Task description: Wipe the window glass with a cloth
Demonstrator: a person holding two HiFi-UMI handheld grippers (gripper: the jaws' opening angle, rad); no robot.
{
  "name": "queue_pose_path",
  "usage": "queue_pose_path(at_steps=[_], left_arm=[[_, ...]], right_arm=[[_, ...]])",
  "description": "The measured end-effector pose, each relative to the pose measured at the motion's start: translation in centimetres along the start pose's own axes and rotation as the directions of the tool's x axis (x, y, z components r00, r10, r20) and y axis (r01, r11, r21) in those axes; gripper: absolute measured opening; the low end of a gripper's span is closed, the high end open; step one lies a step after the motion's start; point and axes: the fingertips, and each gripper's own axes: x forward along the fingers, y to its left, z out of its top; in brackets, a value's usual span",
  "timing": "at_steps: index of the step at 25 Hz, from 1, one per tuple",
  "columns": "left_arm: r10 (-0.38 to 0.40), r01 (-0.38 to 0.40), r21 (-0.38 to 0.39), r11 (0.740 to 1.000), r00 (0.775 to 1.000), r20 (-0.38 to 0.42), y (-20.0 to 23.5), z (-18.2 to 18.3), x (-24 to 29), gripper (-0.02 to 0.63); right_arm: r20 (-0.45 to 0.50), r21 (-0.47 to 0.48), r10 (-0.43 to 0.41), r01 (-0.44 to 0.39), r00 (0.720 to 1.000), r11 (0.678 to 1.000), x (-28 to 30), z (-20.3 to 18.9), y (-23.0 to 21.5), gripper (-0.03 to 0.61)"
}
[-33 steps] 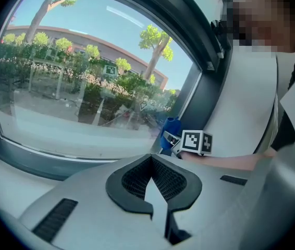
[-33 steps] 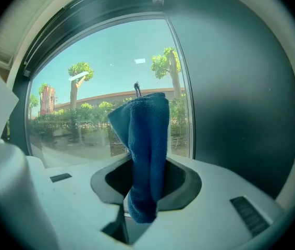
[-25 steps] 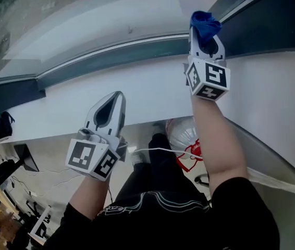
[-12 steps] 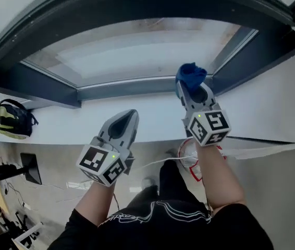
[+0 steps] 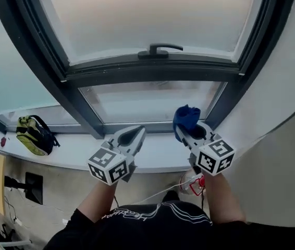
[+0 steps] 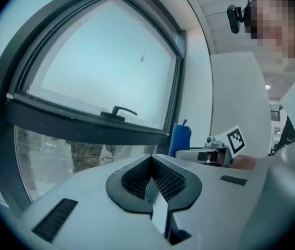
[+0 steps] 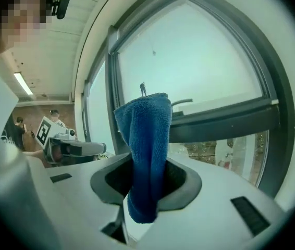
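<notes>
My right claw (image 5: pixel 188 130) is clamped on the blue cloth (image 5: pixel 186 117), whose long axis points at the lower window glass (image 5: pixel 147 102) just ahead, while my left claw (image 5: pixel 135 135) beside it is closed and empty.

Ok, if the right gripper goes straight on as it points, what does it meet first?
Probably the window's dark crossbar, blue cloth first; maybe the lower pane, depth unclear.

Two grippers (image 5: pixel 136 132) (image 5: pixel 187 134), one cloth (image 5: pixel 185 116), one window handle (image 5: pixel 159 49), one backpack (image 5: pixel 33 134)
</notes>
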Motion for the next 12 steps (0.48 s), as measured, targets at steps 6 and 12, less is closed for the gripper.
queue_pose_path(at_steps=[6, 12], left_arm=[[-0.061, 0.06, 0.063, 0.996, 0.998, 0.015, -4.2, 3.3, -5.3, 0.003], [-0.077, 0.069, 0.101, 0.992, 0.994, 0.075, -6.6, 5.9, -8.2, 0.003]], right_arm=[[0.002, -0.033, 0.05, -0.05, 0.999, 0.998, -3.6, 3.3, 6.2, 0.094], [0.033, -0.048, 0.105, -0.103, 0.994, 0.993, -4.8, 5.0, 10.2, 0.093]])
